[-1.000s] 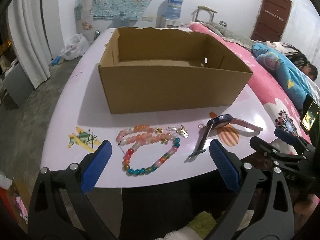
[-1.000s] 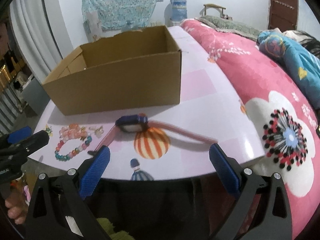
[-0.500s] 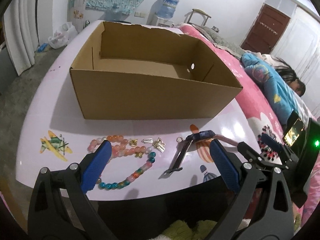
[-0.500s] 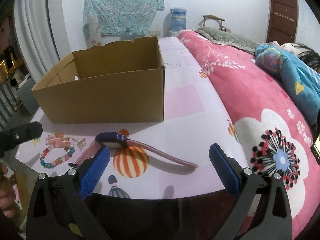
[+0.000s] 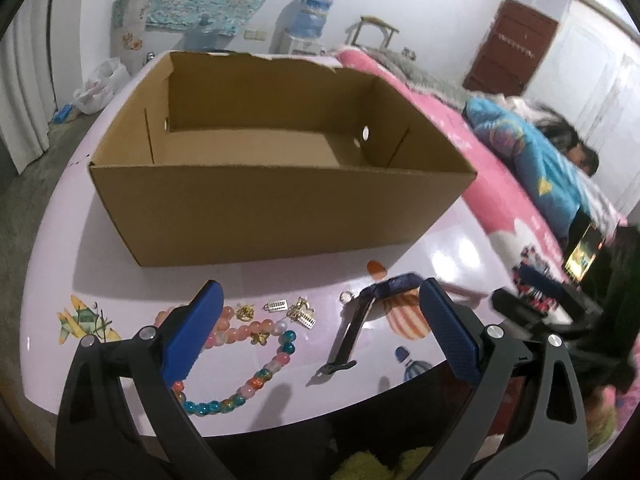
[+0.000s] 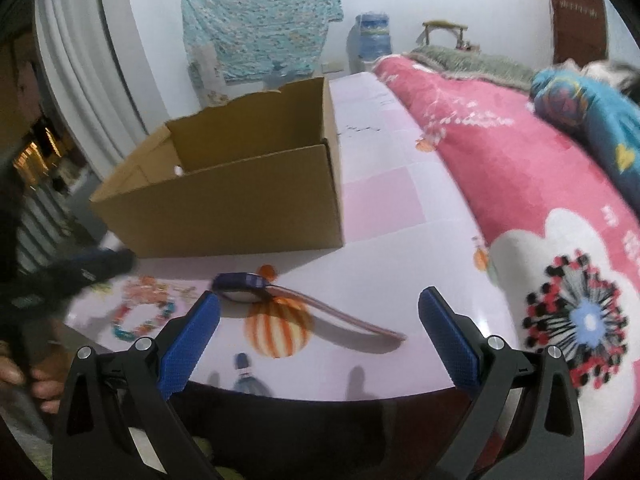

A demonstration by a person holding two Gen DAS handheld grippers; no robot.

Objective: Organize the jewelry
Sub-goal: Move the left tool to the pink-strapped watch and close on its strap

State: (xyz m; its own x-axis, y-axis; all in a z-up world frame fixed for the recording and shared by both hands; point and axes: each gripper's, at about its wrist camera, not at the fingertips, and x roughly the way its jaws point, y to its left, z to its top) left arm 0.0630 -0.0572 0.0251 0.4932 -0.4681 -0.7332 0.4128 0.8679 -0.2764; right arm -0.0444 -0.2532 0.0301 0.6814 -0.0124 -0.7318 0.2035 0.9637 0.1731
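Note:
An open, empty cardboard box (image 5: 280,208) (image 6: 224,216) stands on the pink table (image 5: 64,248). In front of it lie a multicoloured bead bracelet (image 5: 240,380) (image 6: 140,322), a pink bead bracelet (image 5: 236,330), small gold charms (image 5: 298,312) and a blue watch with a pink strap (image 5: 390,286) (image 6: 240,286). My left gripper (image 5: 318,332) hovers open over the beads and watch, touching nothing. At the table's front edge my right gripper (image 6: 320,338) stands open, with the watch strap (image 6: 340,320) just beyond its fingers.
A pink flowered blanket (image 6: 520,184) covers the bed to the right, where a person in blue (image 5: 536,160) lies. A phone (image 5: 582,254) glows at the right. Water dispenser (image 5: 310,20) and brown door (image 5: 508,44) stand at the far wall.
Both grippers have moved forward and higher over the table, so the box interior and the jewellery look closer. Both stay open. Nothing on the table has shifted.

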